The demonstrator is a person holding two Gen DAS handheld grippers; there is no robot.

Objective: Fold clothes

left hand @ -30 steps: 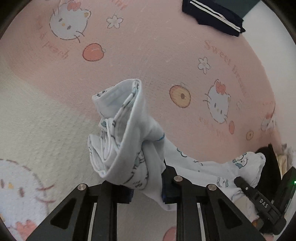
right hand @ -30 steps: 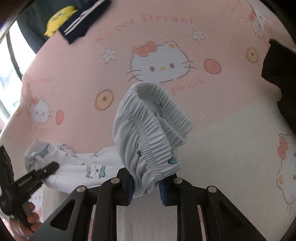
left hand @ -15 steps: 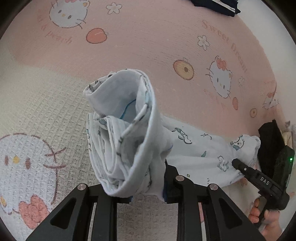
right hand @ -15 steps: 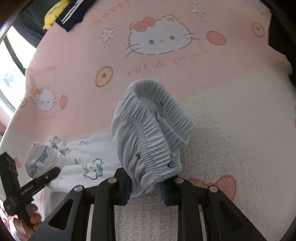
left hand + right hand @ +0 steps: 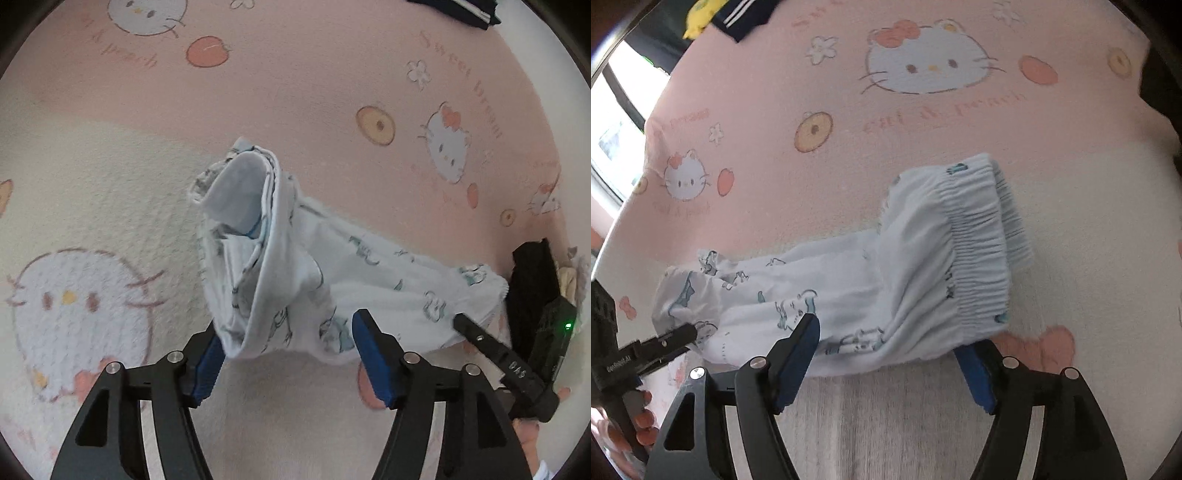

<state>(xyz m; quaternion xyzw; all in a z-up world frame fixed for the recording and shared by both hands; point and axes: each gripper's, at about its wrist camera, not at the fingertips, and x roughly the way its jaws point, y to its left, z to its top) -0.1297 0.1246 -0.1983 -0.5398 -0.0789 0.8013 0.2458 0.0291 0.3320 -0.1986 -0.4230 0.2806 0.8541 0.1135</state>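
Left wrist view: left tongs (image 5: pixel 286 354) have just opened, the pale printed trousers (image 5: pixel 373 269) loose between them. Right tongs (image 5: pixel 886 356) opened too, waistband (image 5: pixel 975 236) probably resting on the blanket (image 5: pixel 923 147): fold released.

The trousers (image 5: pixel 849 295) are pale blue-white with small blue cartoon prints. The blanket (image 5: pixel 314 92) is pink and cream, printed with white cats, orange peaches and flowers. The fingers (image 5: pixel 210 360) have black arms and blue pads.
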